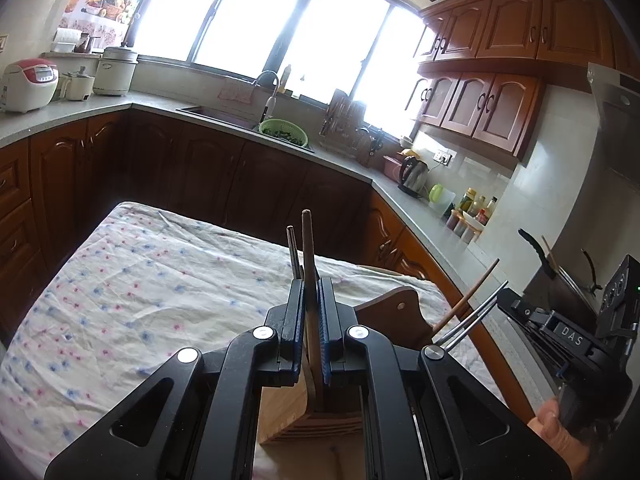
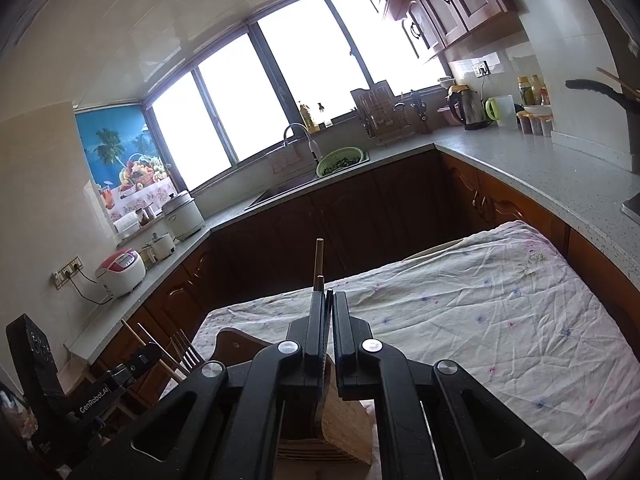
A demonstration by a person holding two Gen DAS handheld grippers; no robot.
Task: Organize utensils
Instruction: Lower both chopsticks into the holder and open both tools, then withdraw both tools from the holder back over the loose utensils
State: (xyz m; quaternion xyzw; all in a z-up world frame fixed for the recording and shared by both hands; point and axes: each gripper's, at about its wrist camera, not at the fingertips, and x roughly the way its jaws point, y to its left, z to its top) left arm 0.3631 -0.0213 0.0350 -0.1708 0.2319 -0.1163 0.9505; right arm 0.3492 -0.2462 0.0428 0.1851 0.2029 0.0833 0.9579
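Black fingers of my left gripper (image 1: 311, 312) fill the near view, clamped on a bundle: one brown wooden chopstick (image 1: 308, 248) and thin metal sticks (image 1: 293, 250) standing up between the pads. Right gripper (image 2: 330, 320) likewise, fingers together on a wooden chopstick (image 2: 319, 260); in the left view it also carries metal sticks (image 1: 474, 312) beside a wooden one. A fork's tines (image 2: 188, 348) show at the left gripper in the right view.

Directly below both grippers: bamboo slotted holder (image 1: 288, 412) on the worktop, beside a wooden board (image 1: 400, 308), on the floral cloth (image 1: 140, 288).

Step, as I judge it: carrying utensils to the holder. Next: align the lower ends, hidden from me, over a slot, lower, then release.
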